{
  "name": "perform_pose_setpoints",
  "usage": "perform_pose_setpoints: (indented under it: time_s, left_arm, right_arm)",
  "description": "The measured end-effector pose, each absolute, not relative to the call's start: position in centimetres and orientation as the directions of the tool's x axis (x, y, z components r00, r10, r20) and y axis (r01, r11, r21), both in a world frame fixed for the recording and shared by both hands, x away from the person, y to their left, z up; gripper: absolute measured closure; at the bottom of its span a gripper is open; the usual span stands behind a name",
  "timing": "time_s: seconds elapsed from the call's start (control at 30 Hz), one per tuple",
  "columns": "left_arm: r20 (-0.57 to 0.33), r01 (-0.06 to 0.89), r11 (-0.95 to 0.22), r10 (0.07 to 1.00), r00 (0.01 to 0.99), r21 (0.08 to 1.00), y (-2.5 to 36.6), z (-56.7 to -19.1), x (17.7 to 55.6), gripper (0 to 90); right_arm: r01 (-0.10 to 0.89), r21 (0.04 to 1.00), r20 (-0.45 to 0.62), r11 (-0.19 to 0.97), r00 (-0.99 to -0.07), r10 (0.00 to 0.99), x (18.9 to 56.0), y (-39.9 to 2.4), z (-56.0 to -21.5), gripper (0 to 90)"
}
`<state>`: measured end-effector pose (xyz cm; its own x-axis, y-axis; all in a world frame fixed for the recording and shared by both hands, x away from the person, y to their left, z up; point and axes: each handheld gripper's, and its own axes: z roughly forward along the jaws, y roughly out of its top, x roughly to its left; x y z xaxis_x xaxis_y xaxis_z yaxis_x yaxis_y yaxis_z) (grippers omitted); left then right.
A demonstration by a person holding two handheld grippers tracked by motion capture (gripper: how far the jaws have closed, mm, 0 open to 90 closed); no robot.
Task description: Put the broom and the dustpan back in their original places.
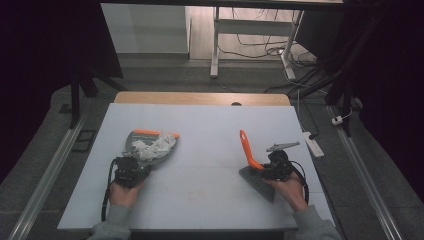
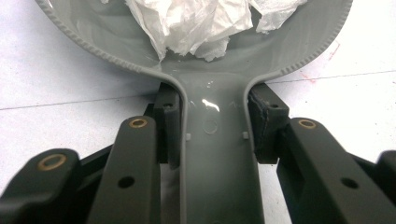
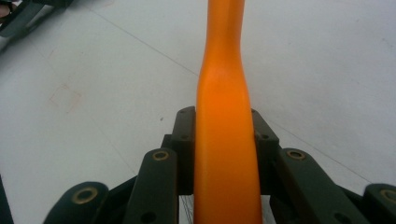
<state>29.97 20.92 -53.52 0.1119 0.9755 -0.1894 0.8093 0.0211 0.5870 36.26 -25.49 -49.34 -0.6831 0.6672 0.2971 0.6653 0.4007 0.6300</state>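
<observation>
Dustpan (image 1: pixel 150 150) is lying on the left part of the white table (image 1: pixel 200 190), with crumpled paper (image 1: pixel 152 146) resting in it. Our left gripper (image 1: pixel 131 171) is clamping its grey handle, and our right gripper (image 1: pixel 272 167) is squeezing the orange handle of the brush (image 1: pixel 255 172). We are judging that the pan must stay level. Nothing is blocking the space between them.
</observation>
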Motion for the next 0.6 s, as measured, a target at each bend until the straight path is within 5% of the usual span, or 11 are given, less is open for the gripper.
perform_pose_setpoints:
  time_s: [0.6]
  left_arm:
    - [-0.205, 0.806, 0.024, 0.971, 0.121, 0.592, 21.05, -53.42, 29.92, 60.0]
  right_arm:
    - [0.686, 0.612, 0.274, 0.394, -0.651, 0.708, 37.38, -26.20, -50.14, 62.8]
